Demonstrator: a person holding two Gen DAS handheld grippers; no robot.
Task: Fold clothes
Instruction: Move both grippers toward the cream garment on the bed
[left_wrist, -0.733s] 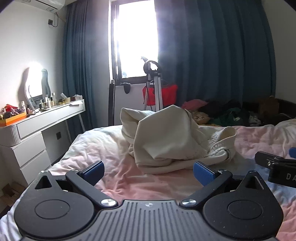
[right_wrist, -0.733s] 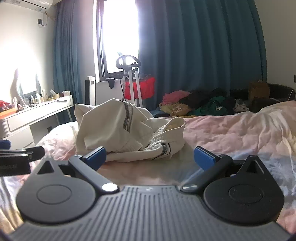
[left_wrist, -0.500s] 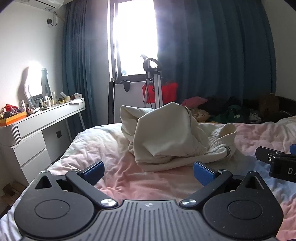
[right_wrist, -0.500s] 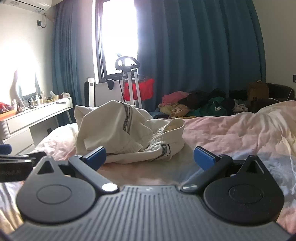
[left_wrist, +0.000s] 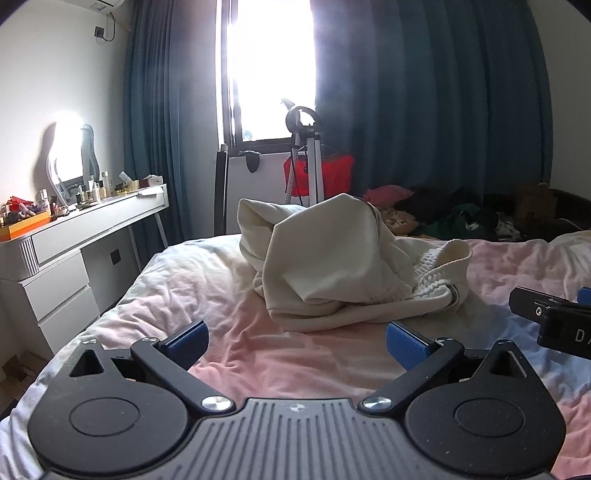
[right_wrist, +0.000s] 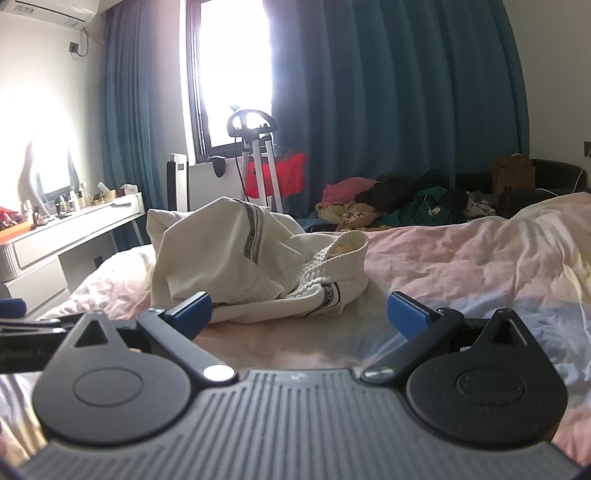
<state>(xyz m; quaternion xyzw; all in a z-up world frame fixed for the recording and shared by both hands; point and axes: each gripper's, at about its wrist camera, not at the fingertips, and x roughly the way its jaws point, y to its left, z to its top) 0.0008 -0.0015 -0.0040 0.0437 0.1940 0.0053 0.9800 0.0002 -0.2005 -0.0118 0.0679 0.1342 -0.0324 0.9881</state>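
A: Starting close in: the left gripper (left_wrist: 297, 341) hangs low over the bed (left_wrist: 207, 288), jaws spread wide, nothing between the blue pads.

B: Same story for the right gripper (right_wrist: 299, 308), jaws apart and empty. Its tip pokes into the left camera's right edge.

A: Just ahead of both, there's the cream garment (left_wrist: 343, 266), crumpled in a heap on the pink sheet, ribbed cuff flopped open toward the right.

B: From the right wrist you catch a dark patterned stripe running down it. Neither gripper touches it.

A: Further back, left side, a white bench (left_wrist: 92, 221) with drawers, and an orange tray (left_wrist: 26, 227) on it holding small items, too blurred to name.

B: Bottles beside a mirror there too. Far right, a pile of clothes (right_wrist: 399, 205) past the bed's end, then a red bag (right_wrist: 280, 175) on a stand under the window.
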